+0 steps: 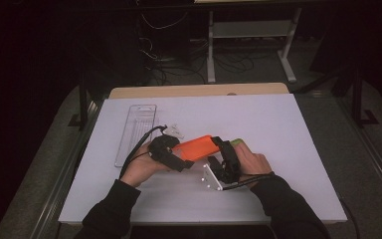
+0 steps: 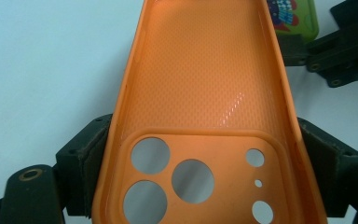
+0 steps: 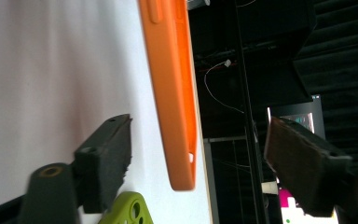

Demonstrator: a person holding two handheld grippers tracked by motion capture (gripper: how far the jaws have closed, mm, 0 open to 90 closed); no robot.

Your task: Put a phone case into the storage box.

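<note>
- Forearms in dark sleeves enter from the near edge of the white tabletop (image 1: 288, 124); each hand carries a two-jaw gripper.
- Left gripper (image 1: 179, 158): its jaws pinch the orange phone case (image 1: 196, 147) across its width at the camera-cutout end, one pad on each side wall, as the left gripper view shows. The case is held above the tabletop, open side towards that camera.
- Right gripper (image 1: 224, 162): jaws spread, standing either side of the case's free end without touching it; in the right gripper view the case (image 3: 175, 93) hangs edge-on between the two pads.
- Handling, as a judgement: the case looks light, thin and flexible, with a textured inner face and smooth outer rim. The side walls should bow under a hard squeeze, so a grip on the stiffer corners or short end, with modest pressure, seems safest.
- A green phone case (image 1: 236, 142) lies on the tabletop just beyond the right gripper.
- Farther off, towards the left, lie a small clear object, too faint to identify, and a clear plastic tray (image 1: 137, 132).
</note>
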